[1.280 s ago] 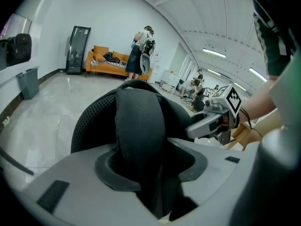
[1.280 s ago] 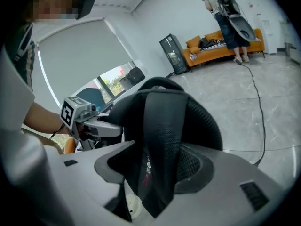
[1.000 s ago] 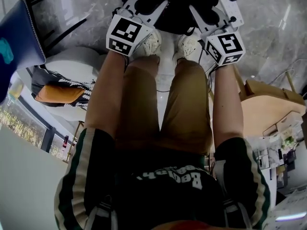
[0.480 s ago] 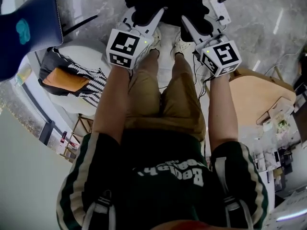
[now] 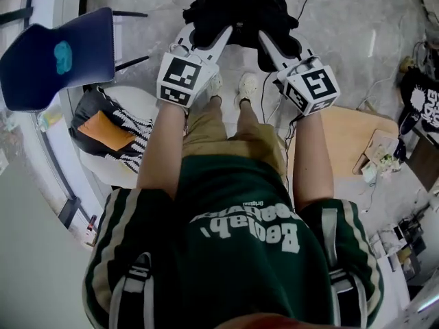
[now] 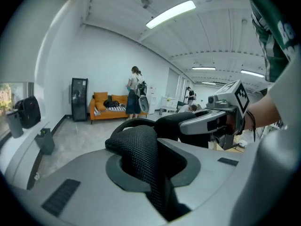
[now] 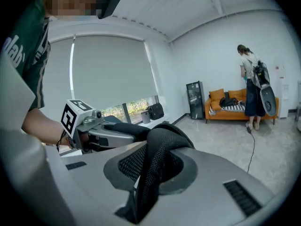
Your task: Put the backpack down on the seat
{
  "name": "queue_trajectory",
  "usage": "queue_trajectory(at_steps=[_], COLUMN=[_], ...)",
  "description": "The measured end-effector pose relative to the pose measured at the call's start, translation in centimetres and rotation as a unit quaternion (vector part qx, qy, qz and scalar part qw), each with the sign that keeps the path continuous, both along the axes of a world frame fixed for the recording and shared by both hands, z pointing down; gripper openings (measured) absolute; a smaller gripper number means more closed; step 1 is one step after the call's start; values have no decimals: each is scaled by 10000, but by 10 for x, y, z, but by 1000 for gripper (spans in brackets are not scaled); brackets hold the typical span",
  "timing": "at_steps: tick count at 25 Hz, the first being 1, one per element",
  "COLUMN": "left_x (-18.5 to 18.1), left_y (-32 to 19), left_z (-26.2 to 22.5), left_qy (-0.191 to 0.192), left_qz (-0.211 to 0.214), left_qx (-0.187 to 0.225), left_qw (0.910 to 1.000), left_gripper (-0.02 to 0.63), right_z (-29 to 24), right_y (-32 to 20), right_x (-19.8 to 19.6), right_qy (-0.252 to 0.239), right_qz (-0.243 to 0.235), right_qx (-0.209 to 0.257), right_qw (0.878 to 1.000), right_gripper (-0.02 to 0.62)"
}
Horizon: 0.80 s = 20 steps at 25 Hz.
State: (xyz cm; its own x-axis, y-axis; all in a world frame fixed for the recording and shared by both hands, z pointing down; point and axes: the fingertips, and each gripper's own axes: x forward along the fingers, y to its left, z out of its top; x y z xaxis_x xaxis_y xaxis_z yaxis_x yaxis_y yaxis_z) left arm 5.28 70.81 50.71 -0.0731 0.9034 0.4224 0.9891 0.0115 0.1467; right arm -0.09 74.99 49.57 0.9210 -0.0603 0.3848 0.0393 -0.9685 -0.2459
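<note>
The black backpack [image 5: 240,12] hangs above the grey floor in front of my feet, held up by both grippers. My left gripper [image 5: 209,38] is shut on one black mesh shoulder strap [image 6: 138,147]; the strap runs down between its grey jaws. My right gripper [image 5: 269,41] is shut on the other mesh strap [image 7: 157,157]. Each gripper view shows the other gripper close by, the right gripper [image 6: 211,121] and the left gripper [image 7: 101,131]. A blue chair seat [image 5: 65,57] stands at the upper left of the head view.
A white round seat [image 5: 130,170] at my left carries a black-and-orange bag [image 5: 103,125]. A wooden table [image 5: 350,139] stands at my right, with cables on the floor beyond it. Across the room, a person [image 6: 134,95] stands by an orange sofa [image 6: 106,108].
I have straightened up from a crouch. Both grippers rose together with the backpack, which now hangs off the floor. The blue chair has come further into view.
</note>
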Motion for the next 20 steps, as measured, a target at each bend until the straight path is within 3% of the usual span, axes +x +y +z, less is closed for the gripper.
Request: queue_trajectory(at_steps=[4, 9, 13, 20], left_x=[18, 62, 94, 153], left_y=[-10, -52, -100, -211], left_z=[-89, -169, -202, -218], left_qy=[347, 579, 661, 868], left_qz=[92, -145, -485, -1604], left_qx=[-333, -751, -850, -851], left_qw=[9988, 9954, 9930, 9795], left_gripper=[80, 80, 80, 80], right_z=[-89, -172, -210, -223], right_y=[-9, -50, -95, -196], right_x=[17, 62, 98, 168], right_qy=[156, 422, 707, 822], right_qz=[58, -166, -394, -1628], right_qx=[-377, -747, -693, -481], right_qw=[9991, 9962, 9943, 9821], right_gripper=[77, 77, 77, 77])
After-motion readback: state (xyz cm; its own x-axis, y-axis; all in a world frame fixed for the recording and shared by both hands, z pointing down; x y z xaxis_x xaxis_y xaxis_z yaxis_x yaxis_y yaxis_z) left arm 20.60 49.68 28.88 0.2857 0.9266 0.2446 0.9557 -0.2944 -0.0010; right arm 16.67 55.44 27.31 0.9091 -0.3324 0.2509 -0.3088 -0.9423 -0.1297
